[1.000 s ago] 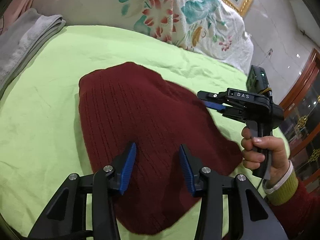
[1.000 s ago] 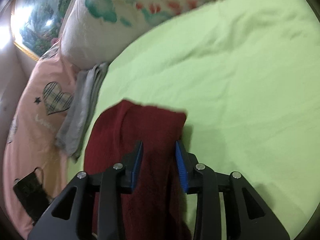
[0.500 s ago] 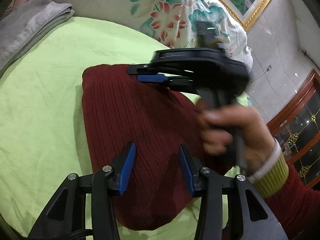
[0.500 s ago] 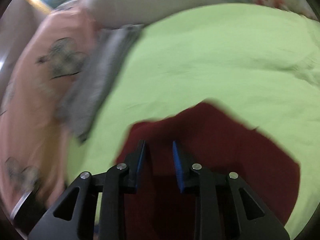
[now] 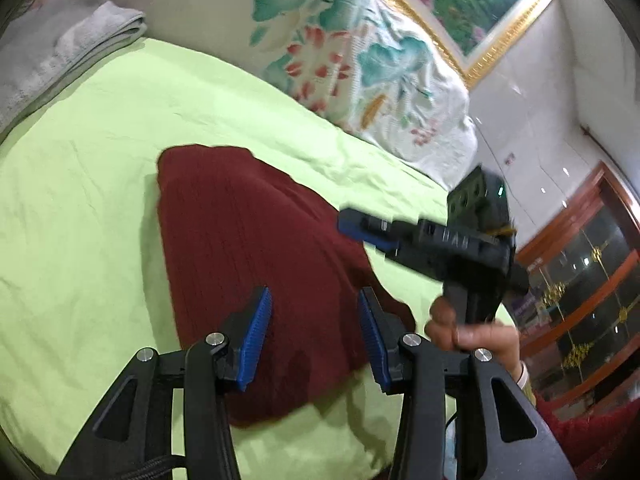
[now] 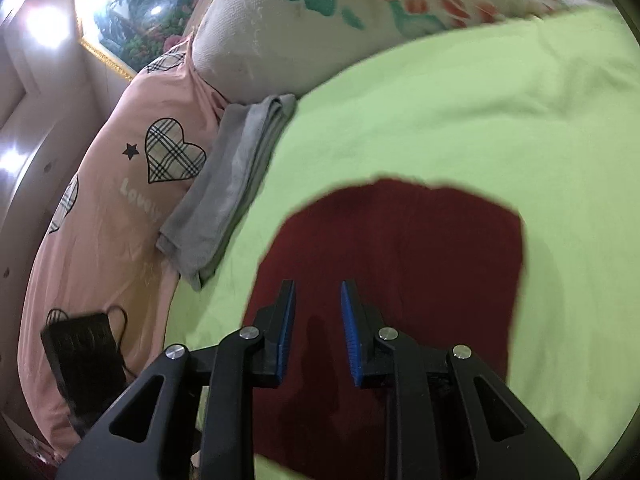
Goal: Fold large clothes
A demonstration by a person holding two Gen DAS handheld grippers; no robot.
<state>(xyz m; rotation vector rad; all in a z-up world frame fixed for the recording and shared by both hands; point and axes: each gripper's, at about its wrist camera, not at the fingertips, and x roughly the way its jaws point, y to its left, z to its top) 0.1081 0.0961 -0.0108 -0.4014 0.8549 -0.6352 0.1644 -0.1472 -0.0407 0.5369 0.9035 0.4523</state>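
Observation:
A dark red knit garment (image 5: pixel 256 240) lies folded flat on the light green bed sheet (image 5: pixel 80 200). It also shows in the right wrist view (image 6: pixel 400 248). My left gripper (image 5: pixel 314 300) is open and empty, held above the garment's near part. My right gripper (image 6: pixel 318 292) is open and empty, held above the garment; in the left wrist view it (image 5: pixel 366 232) hovers at the garment's right edge, held in a hand.
A folded grey towel (image 6: pixel 232 184) lies at the sheet's edge beside a pink quilt with plaid hearts (image 6: pixel 132 184). A floral pillow (image 5: pixel 340 52) lies at the head of the bed. A black pouch (image 6: pixel 84 348) sits on the quilt. A wooden cabinet (image 5: pixel 580 280) stands at right.
My right gripper swept over the garment toward its far end, then came back to the garment's right edge. My left gripper stayed open over the near part. The garment lies unchanged.

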